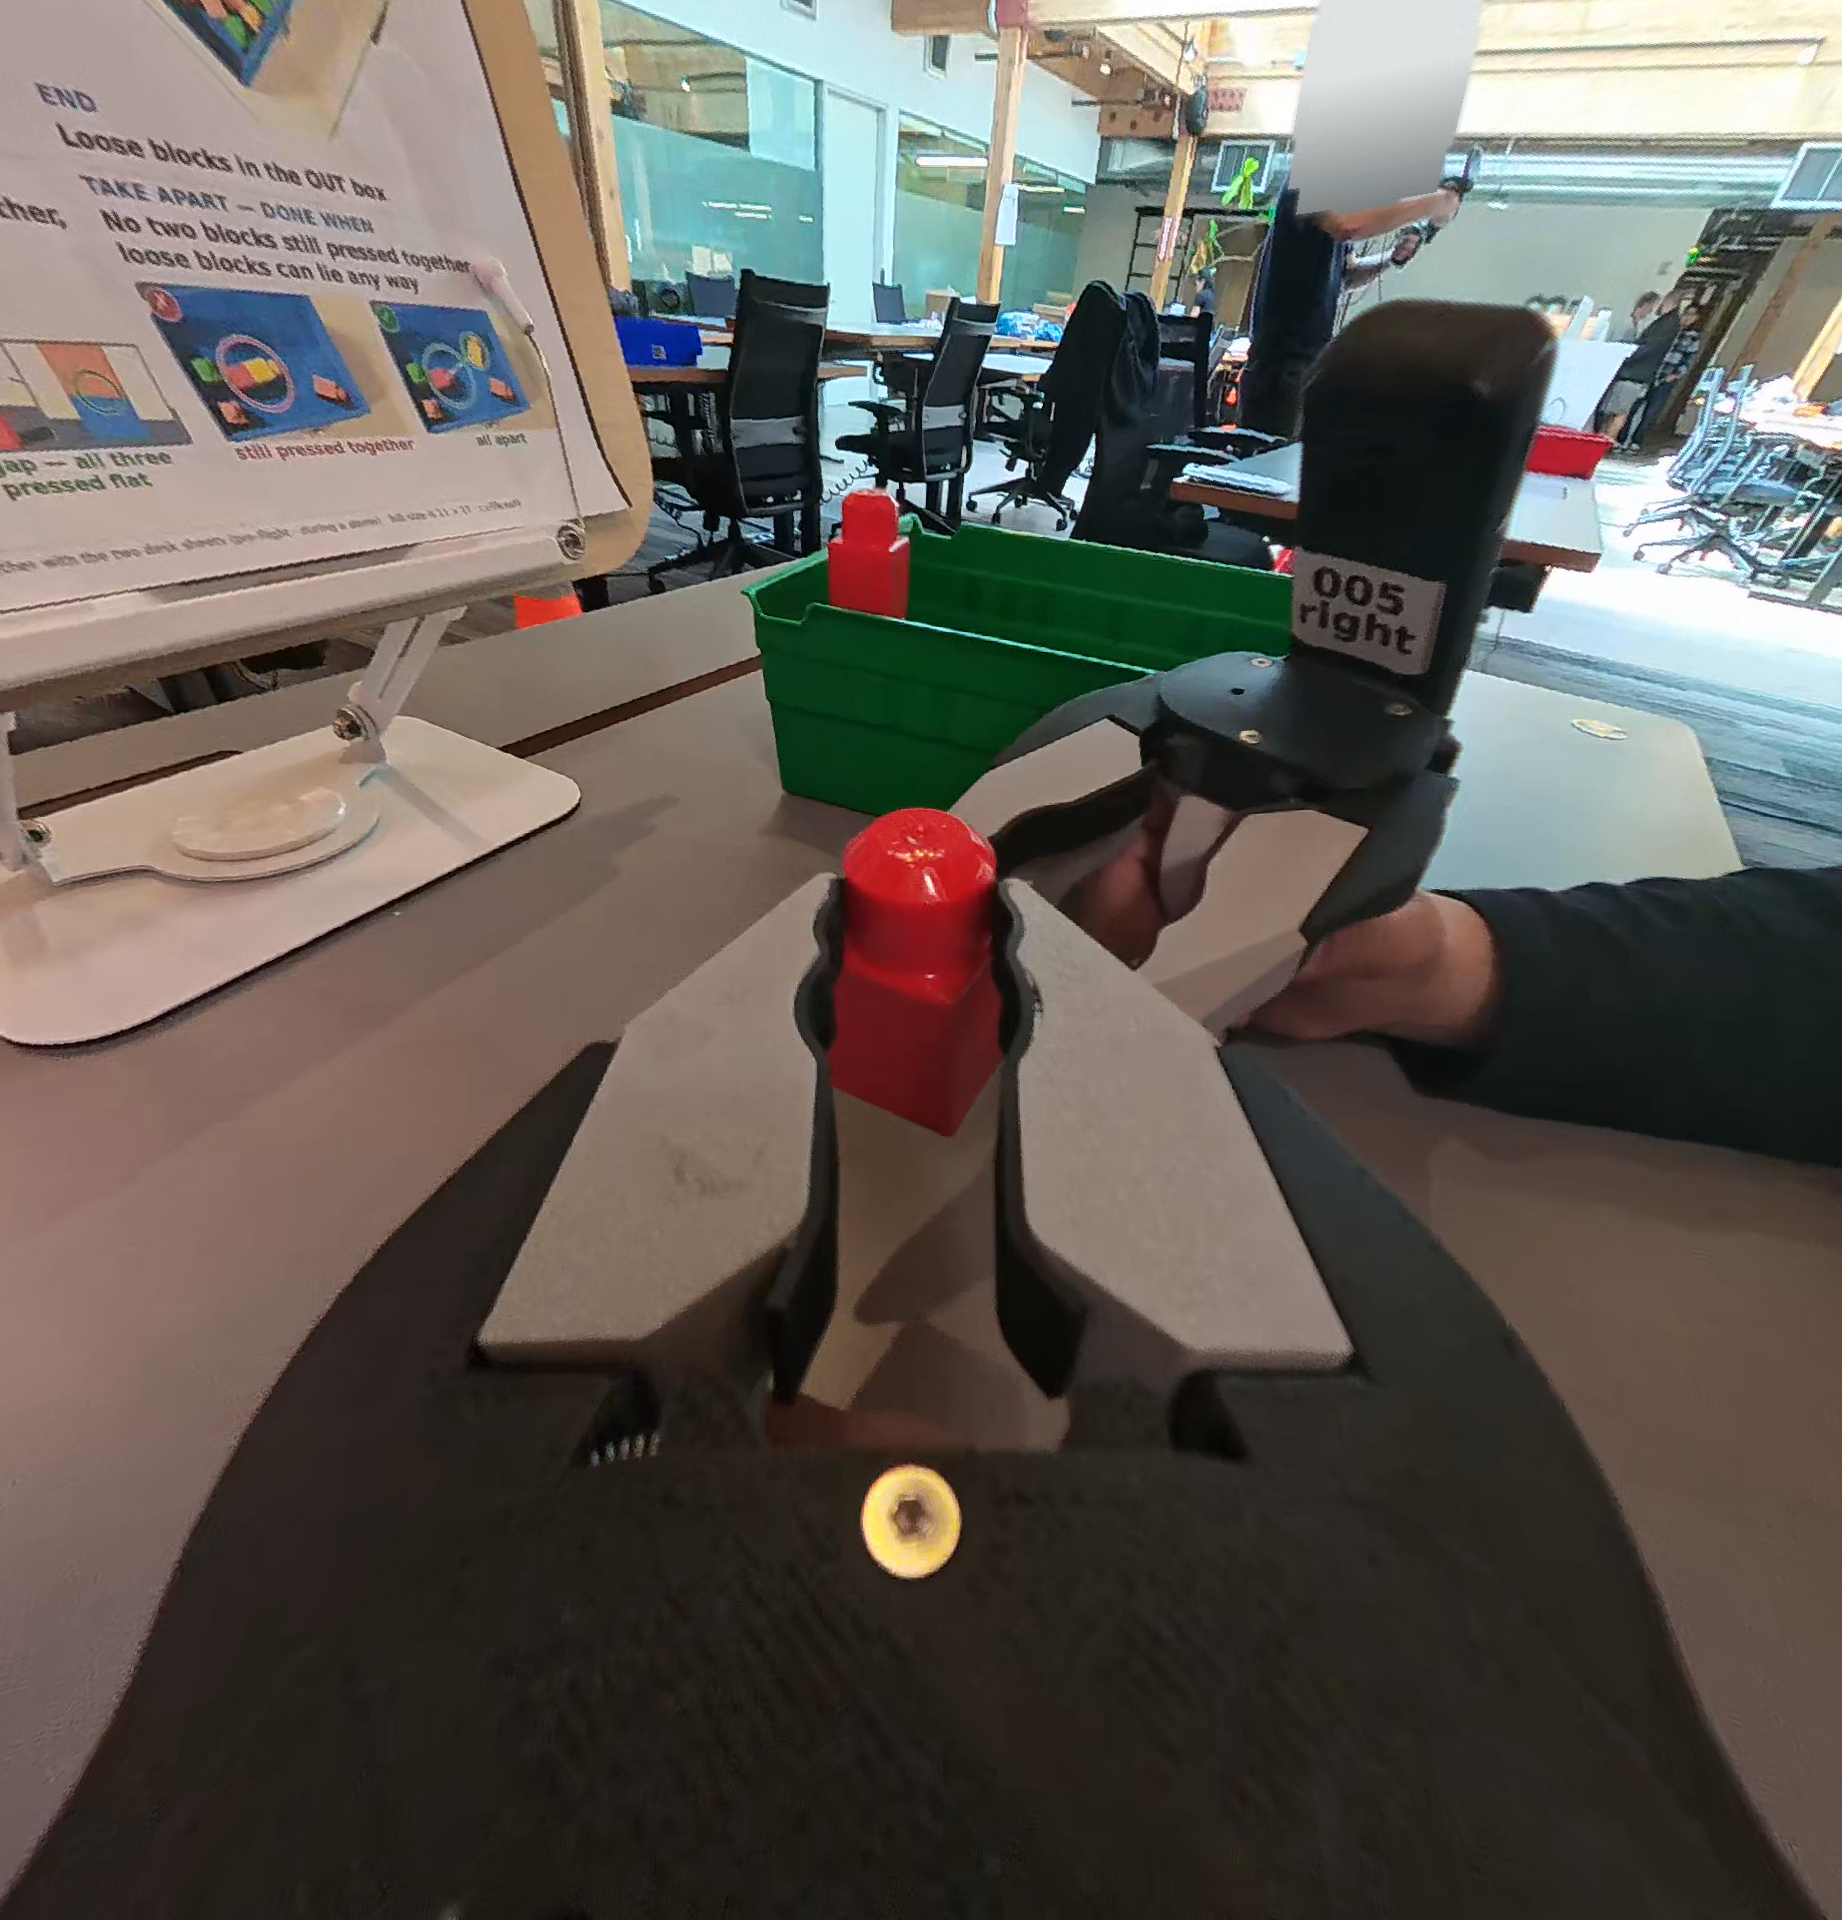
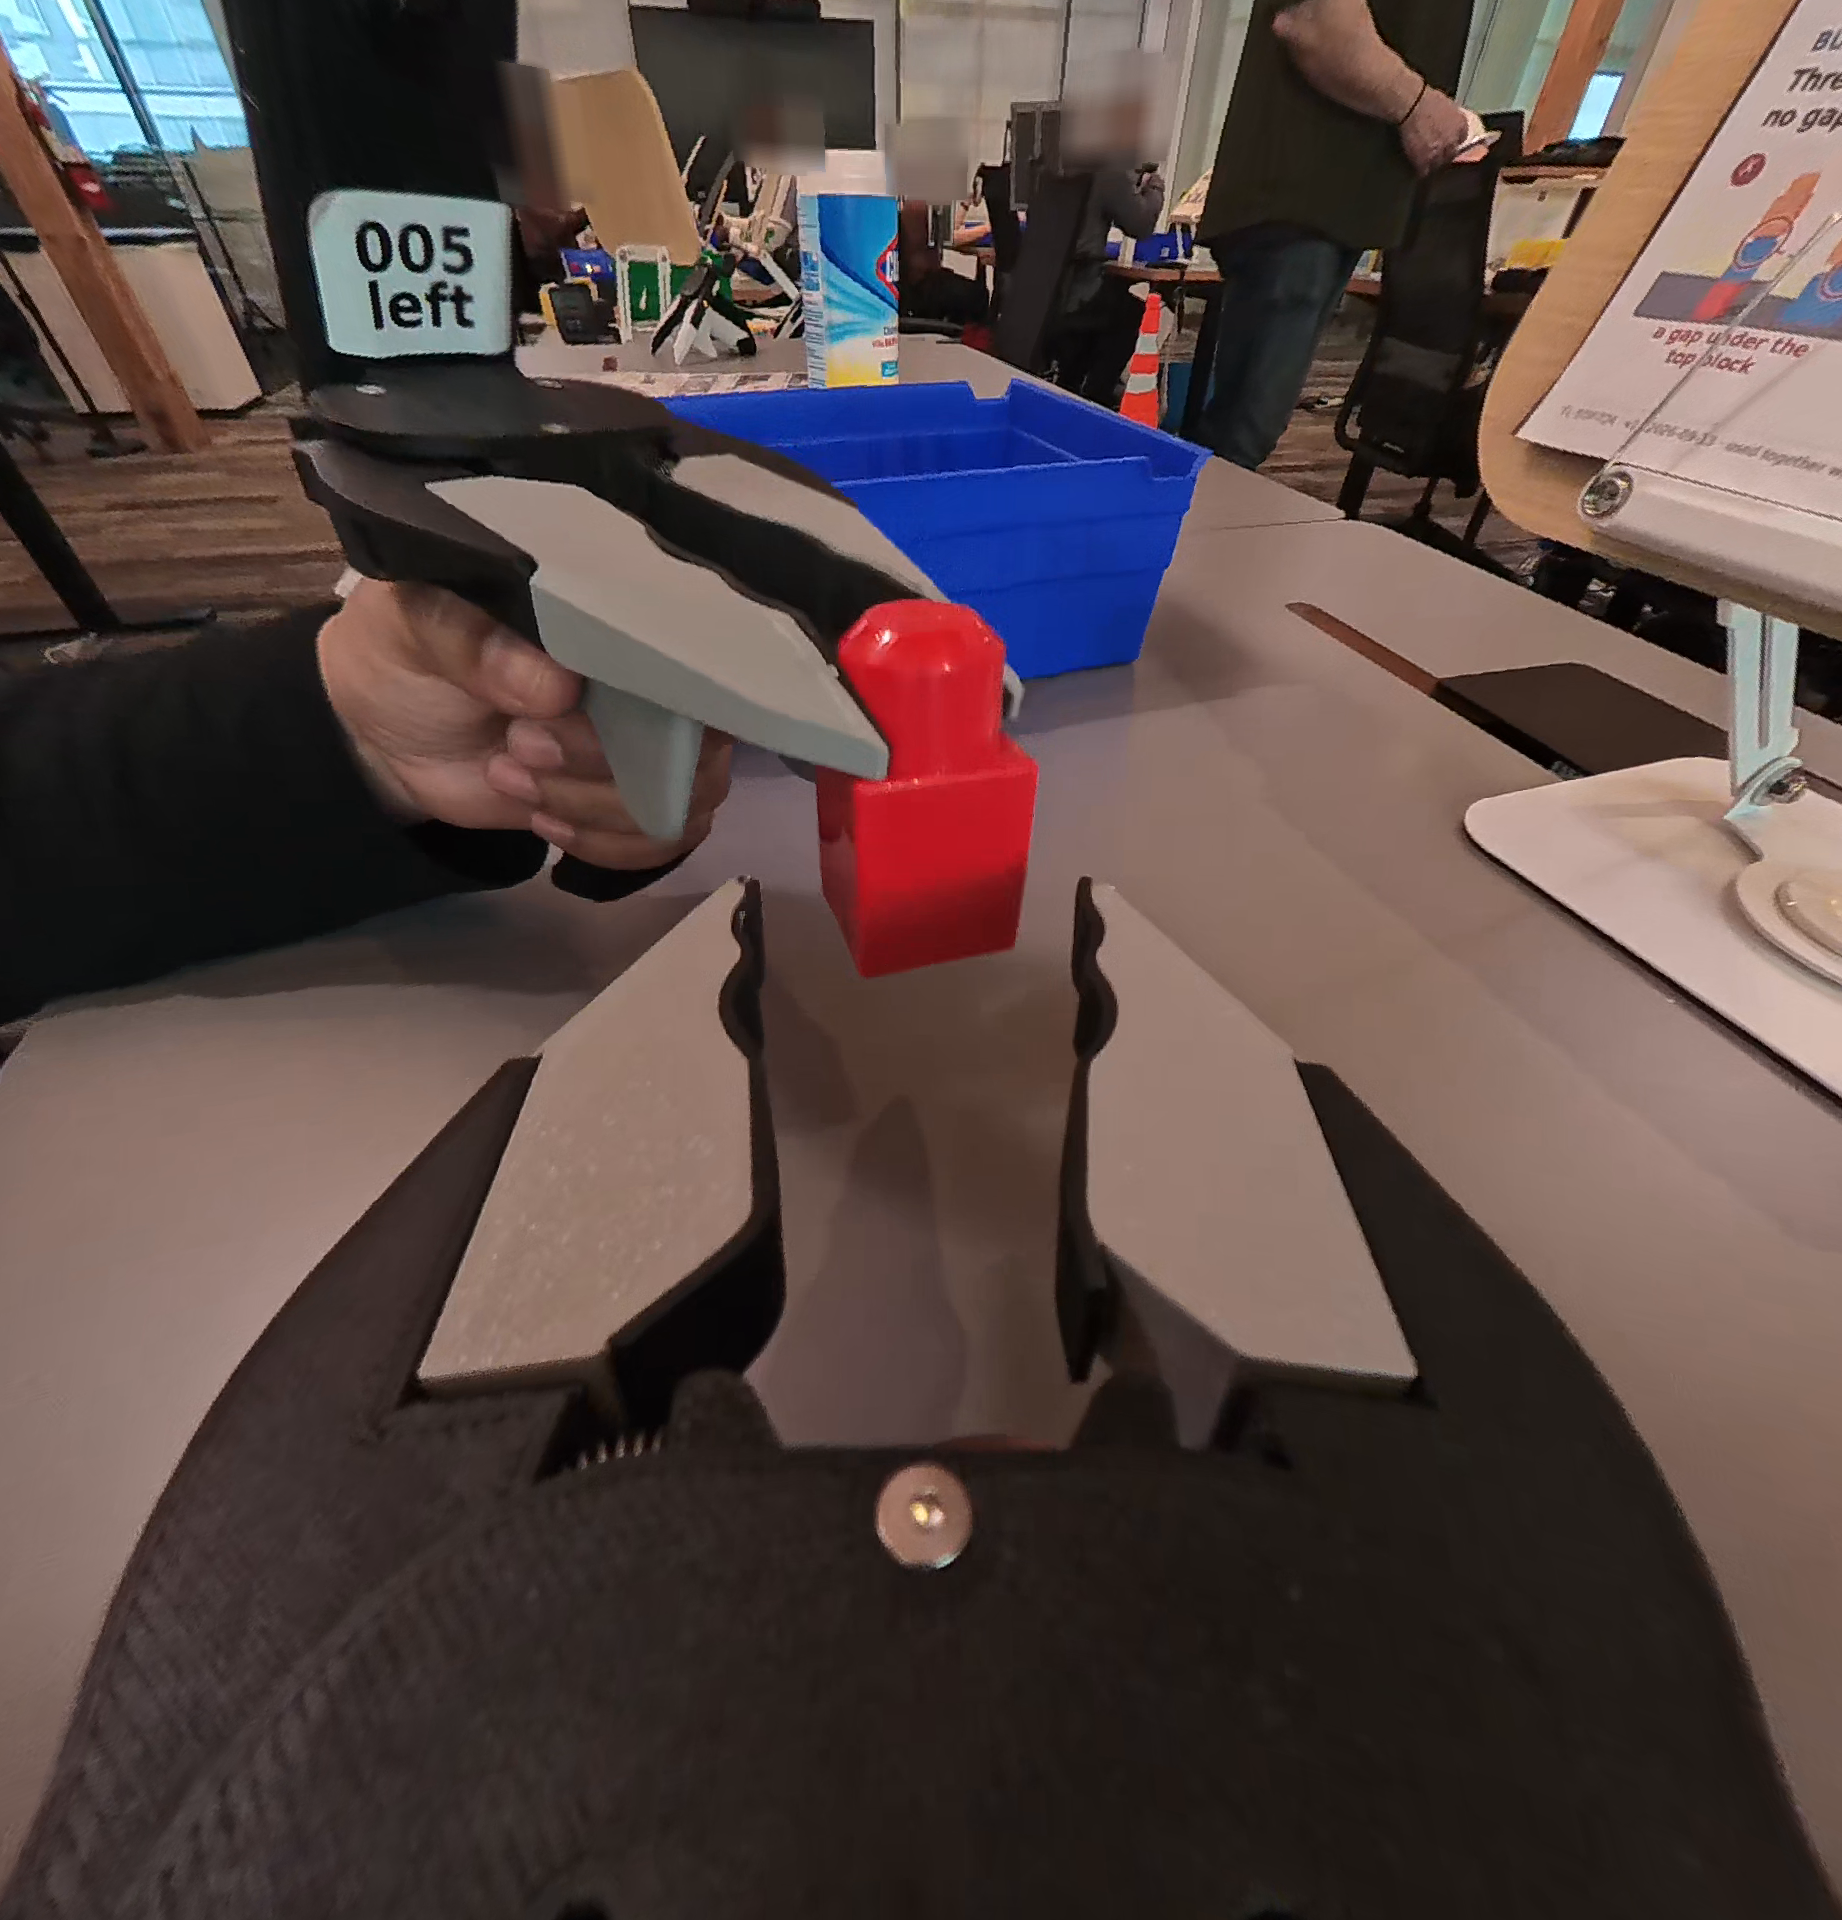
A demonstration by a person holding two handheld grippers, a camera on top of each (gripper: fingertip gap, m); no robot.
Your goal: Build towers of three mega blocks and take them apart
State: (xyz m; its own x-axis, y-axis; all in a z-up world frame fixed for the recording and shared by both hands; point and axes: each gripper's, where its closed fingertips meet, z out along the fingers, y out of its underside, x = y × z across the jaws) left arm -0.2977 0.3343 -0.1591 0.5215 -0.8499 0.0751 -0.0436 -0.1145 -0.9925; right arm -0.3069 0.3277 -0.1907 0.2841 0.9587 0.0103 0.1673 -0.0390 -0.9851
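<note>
**Red block held aloft, facing the free gripper**

The left gripper is clamping the red mega block by its stud, holding it upright above the table. The right gripper is waiting with jaws spread (nothing between them), the block's body lying directly ahead of its fingertips.

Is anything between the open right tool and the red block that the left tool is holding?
Nothing visible. The right tool is open, and the red block, held by its stud in the left tool, hangs just ahead of the right fingertips with only bare table beneath.
</note>
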